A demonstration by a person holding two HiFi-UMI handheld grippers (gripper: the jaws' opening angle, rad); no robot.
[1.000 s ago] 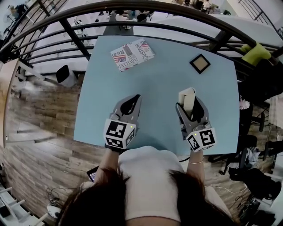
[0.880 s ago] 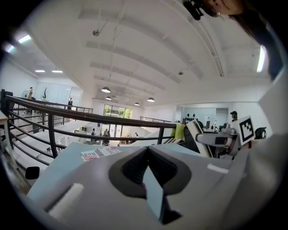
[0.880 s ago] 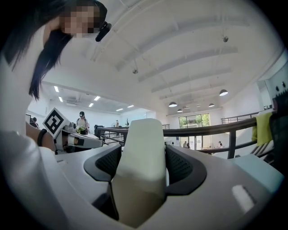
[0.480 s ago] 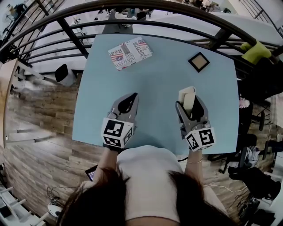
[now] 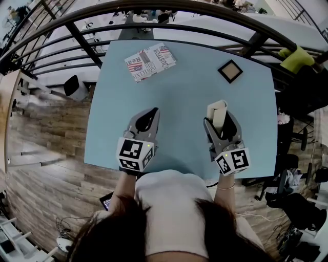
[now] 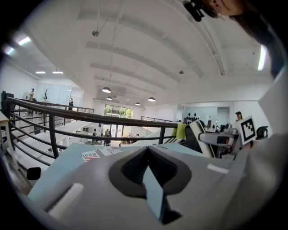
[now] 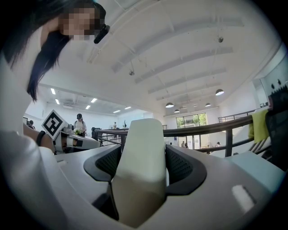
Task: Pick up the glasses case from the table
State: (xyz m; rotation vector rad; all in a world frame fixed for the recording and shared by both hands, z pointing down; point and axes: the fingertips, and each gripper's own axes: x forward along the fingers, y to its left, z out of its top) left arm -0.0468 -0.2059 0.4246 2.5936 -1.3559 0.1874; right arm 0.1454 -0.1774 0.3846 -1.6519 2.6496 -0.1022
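A cream glasses case (image 5: pixel 217 115) stands upright between the jaws of my right gripper (image 5: pixel 221 122), held above the light blue table (image 5: pixel 184 87). In the right gripper view the case (image 7: pixel 141 166) fills the gap between the two dark pads, and the gripper (image 7: pixel 143 164) is shut on it. My left gripper (image 5: pixel 146 120) hovers over the table's near left part. Its jaws meet with nothing between them, as the left gripper view shows at the left gripper (image 6: pixel 150 173).
A folded newspaper (image 5: pixel 149 61) lies at the table's far left, also visible as the newspaper (image 6: pixel 96 154). A small square framed tile (image 5: pixel 230 71) lies at the far right. A black railing (image 5: pixel 154 10) curves behind the table. Wooden floor lies to the left.
The left gripper has shifted slightly to the left and nearer to me. The right gripper holds the case in the same place.
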